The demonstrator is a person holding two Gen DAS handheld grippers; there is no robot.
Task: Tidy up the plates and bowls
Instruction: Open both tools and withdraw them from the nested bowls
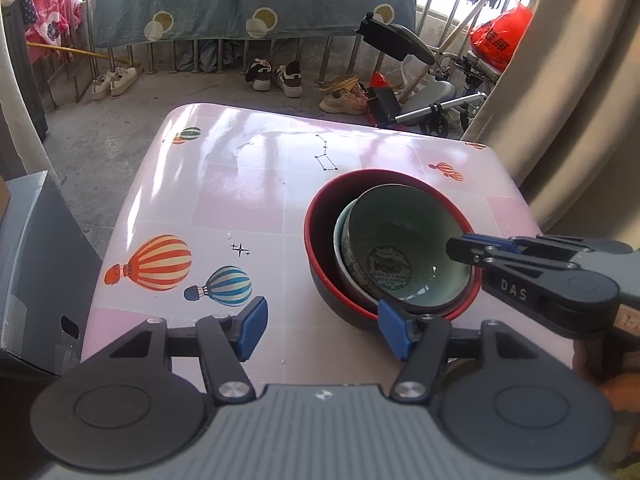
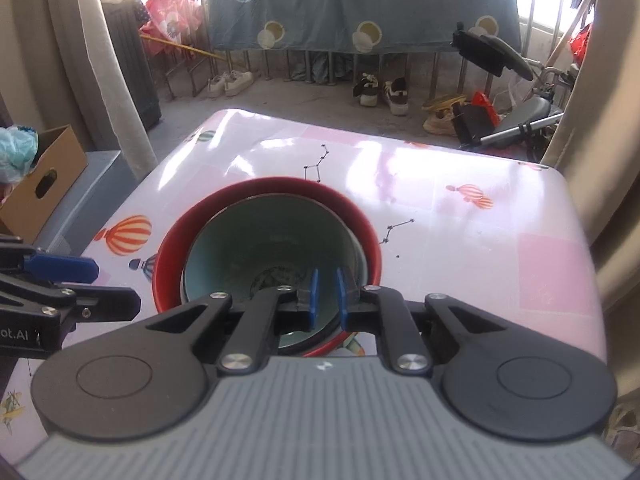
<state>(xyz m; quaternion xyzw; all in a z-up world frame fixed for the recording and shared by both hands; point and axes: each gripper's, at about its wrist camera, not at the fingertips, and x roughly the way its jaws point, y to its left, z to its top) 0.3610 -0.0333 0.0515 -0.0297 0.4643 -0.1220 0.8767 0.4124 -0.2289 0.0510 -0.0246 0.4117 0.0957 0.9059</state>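
Note:
A black bowl with a red inside (image 1: 318, 204) (image 2: 172, 248) stands on the right half of the pink balloon-print table (image 1: 240, 200). A pale green bowl with a dark printed medallion (image 1: 400, 232) (image 2: 260, 240) is nested in it, tilted, with another pale rim under it. My left gripper (image 1: 324, 330) (image 2: 116, 286) is open at the bowls' near side. Nothing is between its pads, and its right pad (image 1: 394, 332) is close to the red rim. My right gripper (image 1: 454, 248) (image 2: 327, 276) reaches over the green bowl's right rim. Its blue pads are almost together with nothing visible between them.
A grey box (image 1: 36, 260) and a cardboard box (image 2: 44, 176) stand beside the table's left edge. Curtains (image 1: 560, 120) hang close on the right. Beyond the far edge are shoes (image 1: 276, 76), a railing with a hung sheet, and a folded wheeled frame (image 1: 432, 104).

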